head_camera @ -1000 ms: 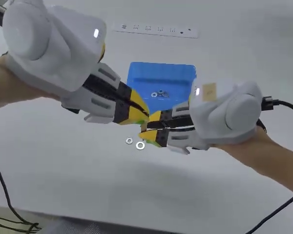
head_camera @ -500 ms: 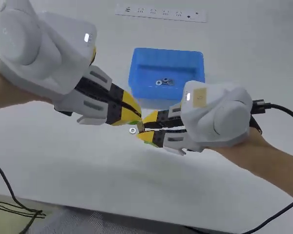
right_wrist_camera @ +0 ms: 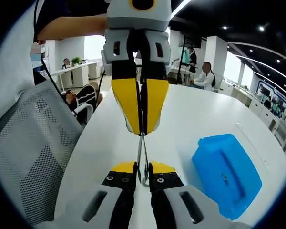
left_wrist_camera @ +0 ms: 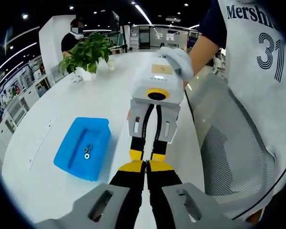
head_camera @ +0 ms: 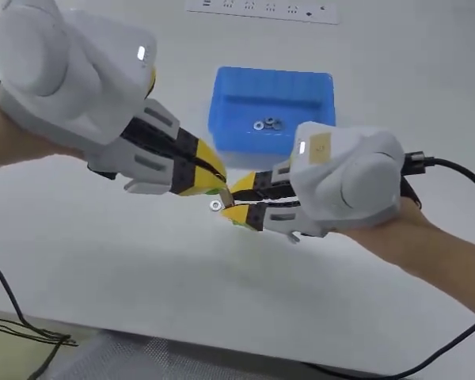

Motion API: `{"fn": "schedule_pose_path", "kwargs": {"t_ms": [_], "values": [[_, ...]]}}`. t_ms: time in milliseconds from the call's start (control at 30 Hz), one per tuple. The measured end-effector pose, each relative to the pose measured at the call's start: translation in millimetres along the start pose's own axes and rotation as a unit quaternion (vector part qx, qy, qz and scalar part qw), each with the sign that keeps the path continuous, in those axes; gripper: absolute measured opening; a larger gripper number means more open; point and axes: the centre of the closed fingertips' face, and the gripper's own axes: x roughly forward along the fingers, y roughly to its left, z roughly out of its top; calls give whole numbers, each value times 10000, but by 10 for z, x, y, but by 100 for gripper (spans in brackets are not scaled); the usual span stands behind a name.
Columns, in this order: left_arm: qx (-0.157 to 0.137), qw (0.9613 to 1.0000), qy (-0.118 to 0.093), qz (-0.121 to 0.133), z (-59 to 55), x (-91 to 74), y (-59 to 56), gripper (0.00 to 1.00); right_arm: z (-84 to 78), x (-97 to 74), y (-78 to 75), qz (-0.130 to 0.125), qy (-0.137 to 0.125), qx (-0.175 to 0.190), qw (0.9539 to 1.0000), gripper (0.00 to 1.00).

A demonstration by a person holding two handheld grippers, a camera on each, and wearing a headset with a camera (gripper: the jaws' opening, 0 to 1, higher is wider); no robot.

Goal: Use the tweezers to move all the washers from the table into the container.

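I logged the left claw (head_camera: 214, 176) and the right claw (head_camera: 236, 199) as matching units. Each had a white moulded housing with a rounded cap, one lit white indicator, slotted pale-grey side plates, and black jaw arms ending in yellow pads. The right housing carried a tan label (head_camera: 321, 148) and a black cable (head_camera: 451, 166) at its rear. The person wore a white jersey (left_wrist_camera: 257, 71) numbered 31, with a dark-blue sleeve (left_wrist_camera: 213, 20).

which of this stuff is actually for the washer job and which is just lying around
For the job:
- tweezers, clamped by the left gripper and right gripper
- washer by the jaw tips
- container
- washers already in it

Lying about:
- power strip
- plant
- chair
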Motion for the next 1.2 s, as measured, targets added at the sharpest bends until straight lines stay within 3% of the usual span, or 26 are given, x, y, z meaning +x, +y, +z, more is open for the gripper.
{"fn": "schedule_pose_path", "kwargs": {"t_ms": [600, 1200], "values": [[-68, 10000, -36, -17, -76, 17, 57, 6, -33, 47, -12, 25, 0, 55, 10000, 12], [-161, 9998, -128, -70, -40, 37, 28, 6, -42, 28, 1, -50, 20, 118, 9999, 10]]}}
